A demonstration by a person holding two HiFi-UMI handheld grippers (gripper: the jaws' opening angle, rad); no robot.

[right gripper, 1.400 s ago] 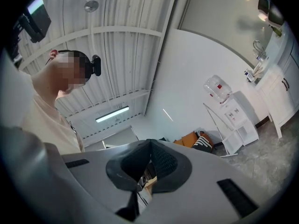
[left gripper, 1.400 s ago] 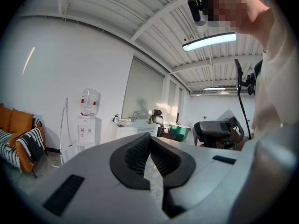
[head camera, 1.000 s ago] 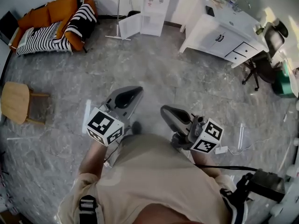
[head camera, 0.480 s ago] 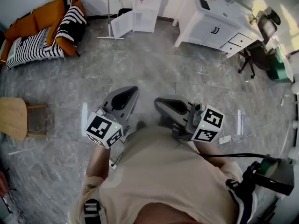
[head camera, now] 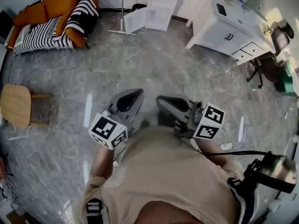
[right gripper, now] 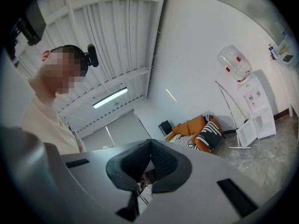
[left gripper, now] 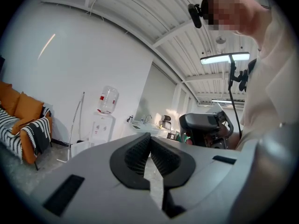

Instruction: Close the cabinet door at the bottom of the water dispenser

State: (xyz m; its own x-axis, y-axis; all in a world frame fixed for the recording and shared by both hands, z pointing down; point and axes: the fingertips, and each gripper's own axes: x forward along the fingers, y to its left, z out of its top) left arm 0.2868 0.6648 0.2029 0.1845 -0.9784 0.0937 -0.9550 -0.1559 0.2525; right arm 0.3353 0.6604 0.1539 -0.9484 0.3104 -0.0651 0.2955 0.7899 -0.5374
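Facing the water dispenser (head camera: 161, 3) at the top centre of the head view, a person (head camera: 159, 181) holds two tools level above the grey floor (head camera: 154, 64) — the left gripper (head camera: 137, 93) and the right gripper (head camera: 160, 100), each with its jaws pressed together on nothing. The cabinet door (head camera: 135, 21) at the dispenser's base stands swung open to the left, well apart from both tools. Thin, white and hinged, it looks light and stiff — a push with closed jaws on its flat face near the free edge should do; no grasp seems needed.
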